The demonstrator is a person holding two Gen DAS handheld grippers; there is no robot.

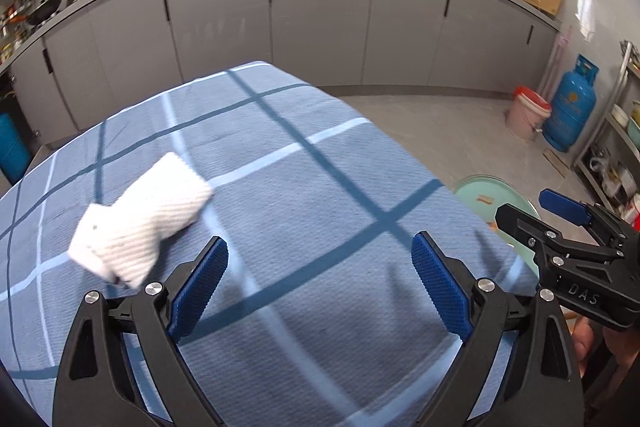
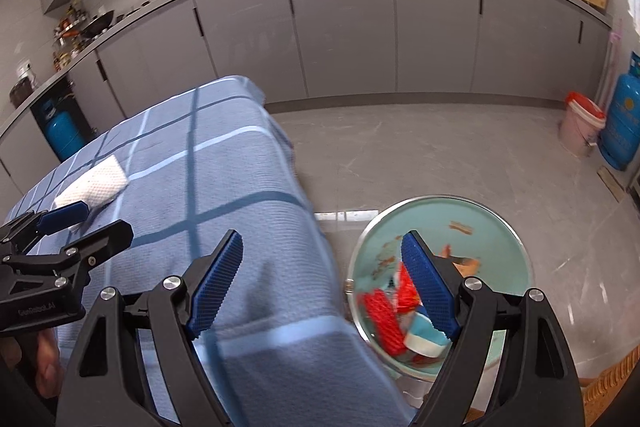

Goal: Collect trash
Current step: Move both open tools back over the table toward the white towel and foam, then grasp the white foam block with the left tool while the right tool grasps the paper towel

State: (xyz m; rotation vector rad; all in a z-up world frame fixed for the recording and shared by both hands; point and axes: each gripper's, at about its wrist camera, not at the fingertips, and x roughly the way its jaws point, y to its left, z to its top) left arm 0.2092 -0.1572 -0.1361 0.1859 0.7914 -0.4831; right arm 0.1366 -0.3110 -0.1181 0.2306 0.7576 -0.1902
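Note:
A crumpled white paper towel [image 1: 140, 219] lies on the blue checked tablecloth [image 1: 304, 211], just ahead and left of my open, empty left gripper [image 1: 320, 275]. It also shows in the right wrist view [image 2: 94, 183]. My right gripper [image 2: 322, 275] is open and empty, over the table's right edge and the mint-green bin [image 2: 492, 223] on the floor. The bin holds red and white wrappers [image 2: 390, 319] and food scraps. The bin's rim also shows in the left wrist view [image 1: 488, 187]. The right gripper shows there too [image 1: 532, 211], and the left gripper in the right wrist view [image 2: 96, 221].
Grey kitchen cabinets [image 1: 320, 23] run along the back under a counter with a sink. A pink bucket with a red lid [image 1: 526, 113] and a blue gas cylinder [image 1: 570, 107] stand on the grey floor at the right. A metal shelf [image 1: 616, 147] is at the far right.

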